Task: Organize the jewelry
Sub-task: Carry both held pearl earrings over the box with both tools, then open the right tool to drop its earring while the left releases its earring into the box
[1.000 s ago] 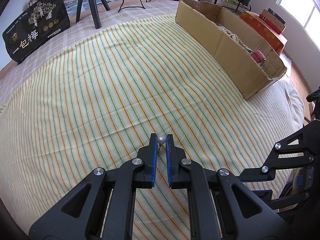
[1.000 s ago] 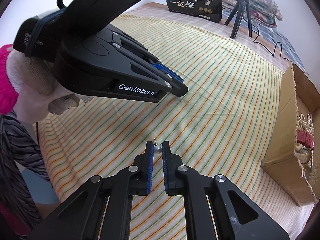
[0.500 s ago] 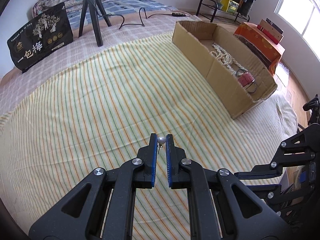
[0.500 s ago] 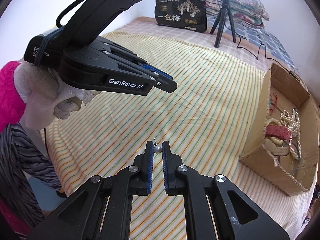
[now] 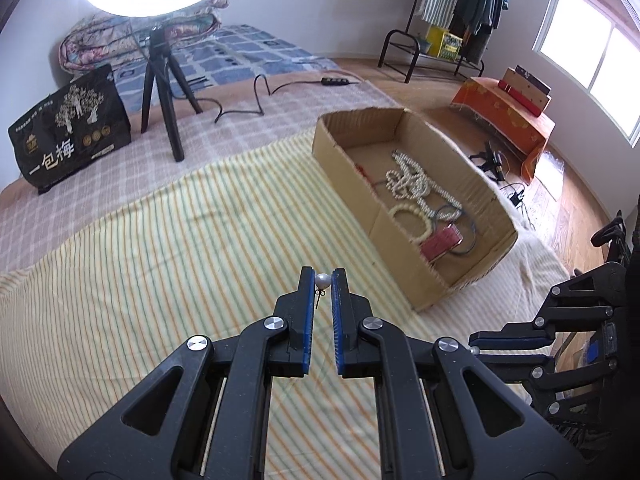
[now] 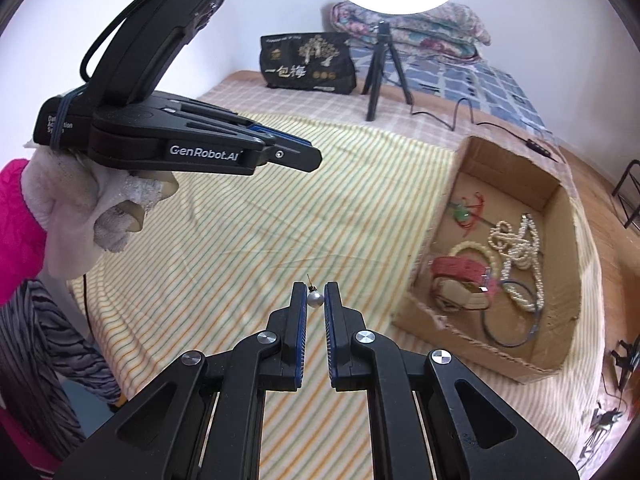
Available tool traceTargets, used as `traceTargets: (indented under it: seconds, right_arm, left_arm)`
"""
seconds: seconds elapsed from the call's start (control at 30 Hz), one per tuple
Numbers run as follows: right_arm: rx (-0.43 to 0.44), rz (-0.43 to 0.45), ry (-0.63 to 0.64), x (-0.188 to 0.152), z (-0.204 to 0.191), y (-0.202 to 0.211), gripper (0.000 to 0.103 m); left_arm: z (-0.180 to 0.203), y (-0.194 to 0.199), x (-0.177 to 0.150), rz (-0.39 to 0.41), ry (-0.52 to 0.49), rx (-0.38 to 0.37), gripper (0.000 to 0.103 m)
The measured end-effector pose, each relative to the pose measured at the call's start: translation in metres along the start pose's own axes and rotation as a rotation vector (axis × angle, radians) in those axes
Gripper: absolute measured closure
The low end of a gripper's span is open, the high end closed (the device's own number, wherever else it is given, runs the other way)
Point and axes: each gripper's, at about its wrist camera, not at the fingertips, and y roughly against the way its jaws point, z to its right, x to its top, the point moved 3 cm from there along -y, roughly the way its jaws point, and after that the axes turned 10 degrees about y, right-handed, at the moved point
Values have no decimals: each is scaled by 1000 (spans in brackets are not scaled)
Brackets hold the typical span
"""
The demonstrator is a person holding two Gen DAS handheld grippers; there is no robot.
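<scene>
My left gripper point(image 5: 322, 277) is shut on a white pearl earring point(image 5: 322, 280), held above the striped bedspread. My right gripper point(image 6: 315, 295) is shut on a grey pearl earring point(image 6: 315, 299), also held in the air. An open cardboard box point(image 5: 344, 148) lies to the right of both; in the right wrist view it point(image 6: 440, 196) shows pearl necklaces point(image 6: 520, 256), a red strap point(image 6: 460, 270), a cream bangle point(image 6: 472, 246) and a thin hoop. The left gripper's body shows at upper left in the right wrist view point(image 6: 224, 152).
The striped bedspread point(image 5: 180, 240) covers the bed. A black printed bag point(image 5: 68, 128), a black tripod point(image 5: 164, 92) with a ring light and a cable stand at the far edge. A clothes rack point(image 5: 448, 20) and an orange-covered bench point(image 5: 508, 112) stand on the floor beyond.
Both grippers have risen and tilted up with their earrings still held. The box's inside and the room behind have come into view.
</scene>
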Motion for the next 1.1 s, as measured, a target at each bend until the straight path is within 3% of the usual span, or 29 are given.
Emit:
traceTargets:
  seconds: [0.63,1.1]
  right_arm:
    - [-139,34,-163,-15,89,32,96]
    - [-140,-16,-222,-30,124,27,96]
  left_arm:
    - [52,-24,36,44,-6,-69,97]
    - [74,-50,47,41,-45,-56,97]
